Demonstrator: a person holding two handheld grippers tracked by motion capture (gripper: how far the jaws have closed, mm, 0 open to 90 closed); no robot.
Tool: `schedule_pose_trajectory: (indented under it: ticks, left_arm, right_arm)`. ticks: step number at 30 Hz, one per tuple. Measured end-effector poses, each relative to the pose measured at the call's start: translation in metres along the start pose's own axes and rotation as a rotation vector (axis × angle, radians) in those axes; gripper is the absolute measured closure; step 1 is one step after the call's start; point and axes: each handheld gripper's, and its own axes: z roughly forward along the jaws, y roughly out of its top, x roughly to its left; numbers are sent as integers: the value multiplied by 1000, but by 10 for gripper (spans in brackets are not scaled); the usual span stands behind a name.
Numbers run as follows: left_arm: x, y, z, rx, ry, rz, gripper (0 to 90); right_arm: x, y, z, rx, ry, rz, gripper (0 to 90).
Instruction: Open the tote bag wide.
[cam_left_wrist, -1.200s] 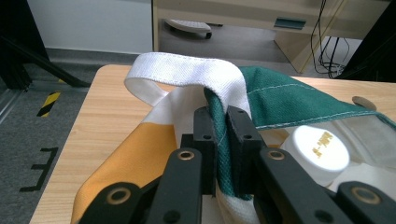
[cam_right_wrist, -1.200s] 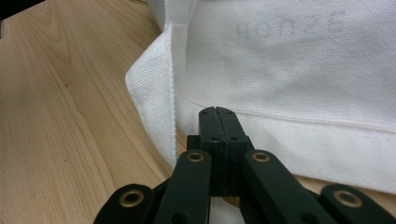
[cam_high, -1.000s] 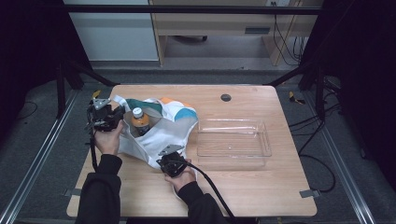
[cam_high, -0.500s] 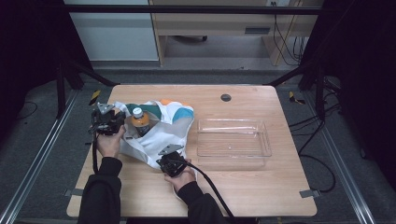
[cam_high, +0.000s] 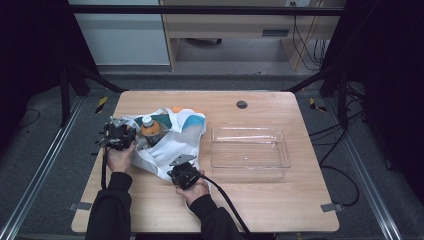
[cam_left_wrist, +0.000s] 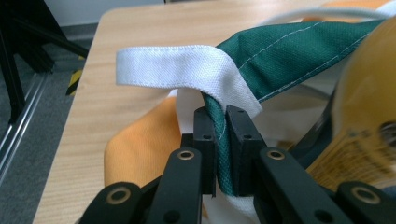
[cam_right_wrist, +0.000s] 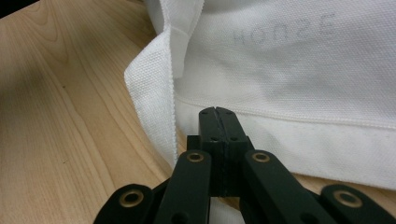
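**A:** Where does the bottle sit relative to the two grippers?

**B:** The bottle (cam_high: 150, 131) stands upright in the mouth of the cloth bag (cam_high: 170, 145), at the left of the tabletop (cam_high: 260, 195). The left gripper (cam_high: 119, 135) is just beside it, on its left. The right gripper (cam_high: 181, 176) is at the bag's near edge, toward the person, farther from the bottle.

**A:** What is each one holding?

**B:** In the left gripper view the jaws are pinched on a green fold of the bag's rim (cam_left_wrist: 223, 154), right under a white woven strap (cam_left_wrist: 187, 67) that loops over it. In the right gripper view the jaws look pressed together at the bag's white hem (cam_right_wrist: 280, 126); whether cloth is caught between them I cannot tell.

**A:** So which hand is better placed for the bottle?

**B:** The left, I'd judge, though it is busy holding the rim open. The bottle's long axis runs up out of the opening, so it would come out upward and away from that rim.

**A:** Materials?

**B:** The bag is soft canvas, coarse weave, white with green and orange panels, and stitched seams. The bottle is smooth, orange-yellow with a pale cap and a glossy label. To the right lies a clear, rigid plastic tray (cam_high: 250, 147), well apart from the bag. The tabletop is pale wood grain.
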Motion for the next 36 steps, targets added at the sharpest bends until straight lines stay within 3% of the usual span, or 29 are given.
schedule_pose_trajectory:
  ticks: [3, 13, 24, 29, 33, 36]
  left_arm:
    - [3, -9, 7, 34, -8, -11, 829]
    - [1, -20, 14, 57, -19, -8, 829]
    - [-2, -28, 5, 68, -30, -8, 829]
    - [-1, -31, -1, 64, -45, -23, 826]
    - [1, -30, -5, 33, -49, 0, 799]
    - [4, -29, -8, 11, -56, -22, 757]
  right_arm:
    - [0, 0, 0, 0, -3, 1, 900]
    - [0, 0, -1, 6, -2, 3, 900]
    - [2, -1, -6, 33, -7, 2, 900]
    - [3, -4, -9, 29, -5, 5, 900]
    - [4, -4, -10, 31, -14, 1, 900]
    - [4, -3, -10, 37, -17, 7, 900]
